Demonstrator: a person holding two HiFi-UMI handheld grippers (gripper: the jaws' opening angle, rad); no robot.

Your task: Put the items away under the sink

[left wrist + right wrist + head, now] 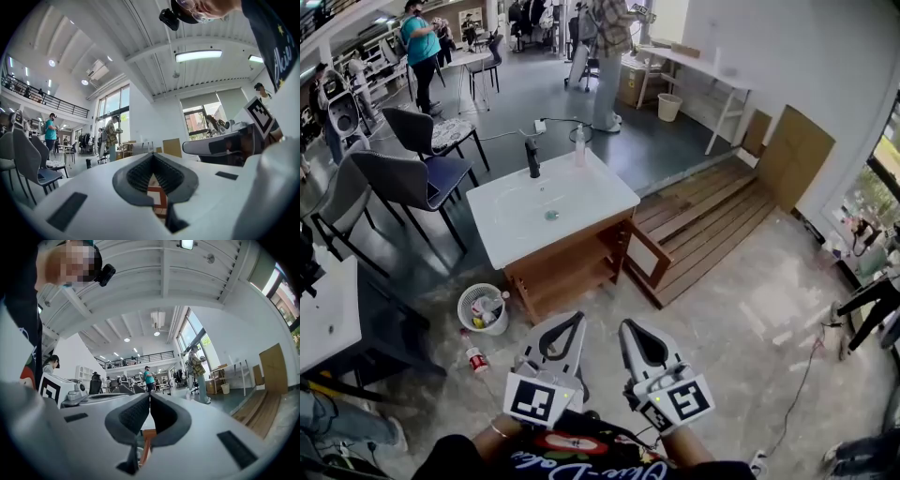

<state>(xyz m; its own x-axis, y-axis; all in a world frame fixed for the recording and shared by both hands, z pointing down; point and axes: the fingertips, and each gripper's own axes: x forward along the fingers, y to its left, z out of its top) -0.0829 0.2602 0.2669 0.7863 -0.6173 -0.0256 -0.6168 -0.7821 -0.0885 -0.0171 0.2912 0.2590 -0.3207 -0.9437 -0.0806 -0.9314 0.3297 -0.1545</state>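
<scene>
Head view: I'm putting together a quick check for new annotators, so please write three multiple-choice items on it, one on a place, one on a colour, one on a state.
1. Where does the white wastebasket stand?
A. on a chair
B. on the floor beside the wooden cabinet
C. inside the cabinet

2. What colour is the faucet?
A. black
B. gold
C. red

3. How is the cabinet door?
A. shut
B. swung open
C. lying flat on the floor

Answers:
1 B, it sits on the floor at the cabinet's left.
2 A, the faucet shows dark against the white sink top.
3 B, the door stands out from the cabinet's front at the right.
</scene>
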